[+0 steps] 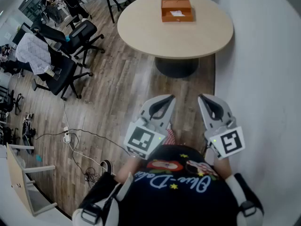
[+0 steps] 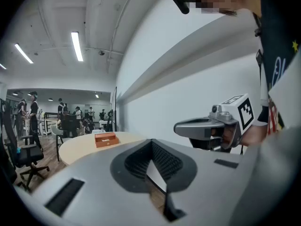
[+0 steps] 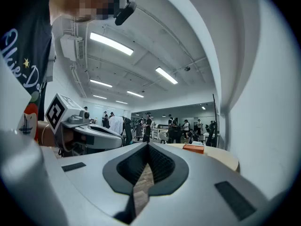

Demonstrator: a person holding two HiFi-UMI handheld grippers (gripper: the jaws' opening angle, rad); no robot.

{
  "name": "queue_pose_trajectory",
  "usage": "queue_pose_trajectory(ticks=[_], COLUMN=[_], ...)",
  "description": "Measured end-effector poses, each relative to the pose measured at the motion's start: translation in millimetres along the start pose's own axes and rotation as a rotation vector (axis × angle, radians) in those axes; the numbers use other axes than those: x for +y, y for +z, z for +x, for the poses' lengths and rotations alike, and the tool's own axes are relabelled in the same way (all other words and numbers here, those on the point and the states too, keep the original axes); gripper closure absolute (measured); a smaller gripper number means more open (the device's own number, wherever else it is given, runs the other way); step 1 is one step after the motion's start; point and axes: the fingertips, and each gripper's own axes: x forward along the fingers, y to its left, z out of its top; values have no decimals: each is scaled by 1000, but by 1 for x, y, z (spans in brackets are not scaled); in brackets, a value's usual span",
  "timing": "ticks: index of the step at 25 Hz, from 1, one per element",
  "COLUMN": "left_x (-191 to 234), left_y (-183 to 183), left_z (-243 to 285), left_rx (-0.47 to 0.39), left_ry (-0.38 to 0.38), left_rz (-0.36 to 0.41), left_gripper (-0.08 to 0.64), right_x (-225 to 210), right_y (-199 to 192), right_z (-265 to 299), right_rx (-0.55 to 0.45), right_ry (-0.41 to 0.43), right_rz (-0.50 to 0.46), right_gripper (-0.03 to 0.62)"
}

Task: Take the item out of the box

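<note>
An orange box [image 1: 176,10] lies open on the far side of a round beige table [image 1: 188,39], with a white item [image 1: 178,13] showing inside it. Both grippers are held close to the person's body, well short of the table and above the wooden floor. My left gripper [image 1: 169,99] is shut with nothing in it, and so is my right gripper [image 1: 203,99] beside it. In the left gripper view the box [image 2: 105,139] is small and far beyond the shut jaws [image 2: 151,143]. The right gripper view shows the box [image 3: 193,148] far off too.
A white wall [image 1: 263,55] runs along the right, close to the table. Black office chairs [image 1: 70,36] stand at the left, one draped with a white garment [image 1: 34,53]. Cables and a power strip [image 1: 67,136] lie on the floor. People stand in the far background.
</note>
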Motion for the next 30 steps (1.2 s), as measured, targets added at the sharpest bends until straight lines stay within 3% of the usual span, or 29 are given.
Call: queue_pose_trajectory(ticks=[11,30], left_x=[8,24], left_y=[6,17], left_z=[16,55], left_rx=[-11,-49], left_ry=[-15,-58], left_rz=[1,-5], left_gripper=[575,575], right_x=[-11,-43], right_y=[9,10], right_z=[8,29], right_rx=[-48,-16], right_ry=[5,-26], right_rz=[45,1], right_gripper=[594,594])
